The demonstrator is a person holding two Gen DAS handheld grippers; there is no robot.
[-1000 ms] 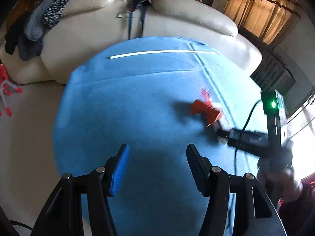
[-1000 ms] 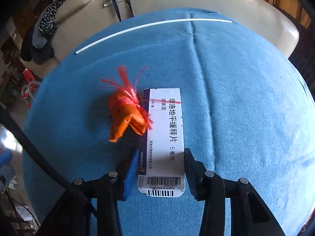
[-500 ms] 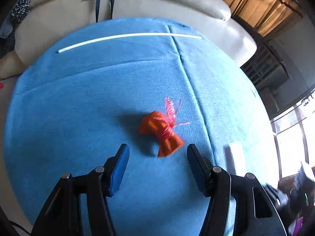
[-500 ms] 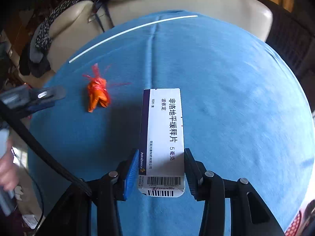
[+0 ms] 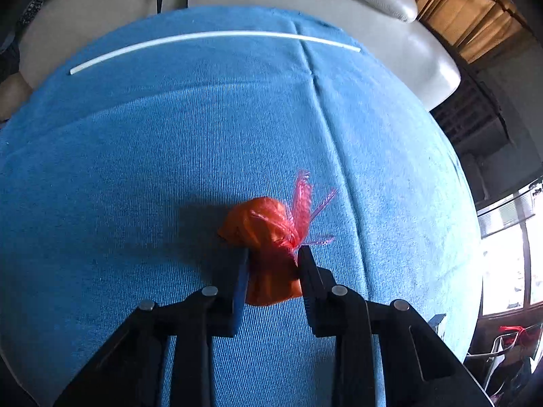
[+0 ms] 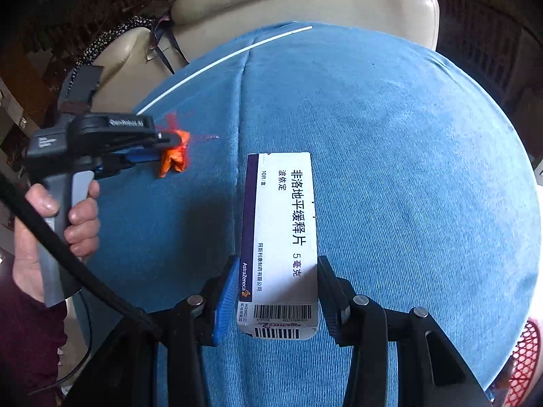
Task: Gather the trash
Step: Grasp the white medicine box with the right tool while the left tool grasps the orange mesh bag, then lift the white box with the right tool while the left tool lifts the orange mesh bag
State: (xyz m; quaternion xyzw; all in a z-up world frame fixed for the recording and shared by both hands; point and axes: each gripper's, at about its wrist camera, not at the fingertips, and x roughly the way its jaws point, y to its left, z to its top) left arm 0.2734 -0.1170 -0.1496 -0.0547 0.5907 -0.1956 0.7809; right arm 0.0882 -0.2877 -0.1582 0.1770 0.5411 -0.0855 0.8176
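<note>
A blue corduroy-like cloth (image 5: 169, 169) covers the table, with a cream leather sofa (image 5: 373, 17) behind it at 12 o'clock and a thin white strip (image 5: 210, 39) lying near the cloth's far edge. Both pieces of trash are now in hand. The left gripper (image 5: 273, 257) is closed on the crumpled orange plastic bag with frayed red ties (image 5: 268, 237), which sits between its fingers in the middle of the cloth; from the right wrist view the same bag (image 6: 174, 157) shows at 10 o'clock, pinched and seemingly just off the fabric. The right gripper (image 6: 276, 288) is clamped on the white and purple cardboard medicine box (image 6: 280, 237), held above the cloth. No other litter shows on the table. What remains, I judge, is carrying both to a bin, none of which is clearly in view.

Half a second ago the left jaws stood wide open just short of the bag; now they have advanced and shut on it. The right gripper has kept its hold on the box throughout
</note>
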